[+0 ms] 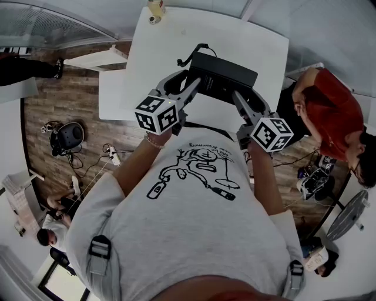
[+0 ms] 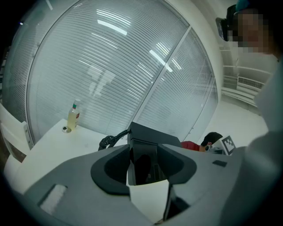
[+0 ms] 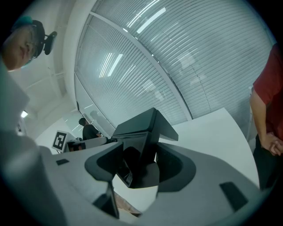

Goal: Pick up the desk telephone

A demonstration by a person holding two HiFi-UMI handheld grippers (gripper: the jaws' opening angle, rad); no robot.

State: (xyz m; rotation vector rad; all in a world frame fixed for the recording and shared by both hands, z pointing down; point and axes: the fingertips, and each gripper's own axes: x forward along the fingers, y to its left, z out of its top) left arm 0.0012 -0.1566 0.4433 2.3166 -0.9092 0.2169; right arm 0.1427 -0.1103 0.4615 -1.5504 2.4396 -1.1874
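The black desk telephone is over the white table, with its coiled cord trailing off its far left corner. My left gripper is shut on the phone's left edge, and my right gripper is shut on its right edge. In the left gripper view the phone fills the gap between the jaws of the gripper, with the cord to its left. In the right gripper view a corner of the phone sits tilted between the jaws of the gripper, its underside showing above the white tabletop.
A small bottle stands at the table's far edge, also in the left gripper view as the bottle. A person in a red shirt stands close at the table's right side. A lower white desk adjoins on the left. Glass walls with blinds lie beyond.
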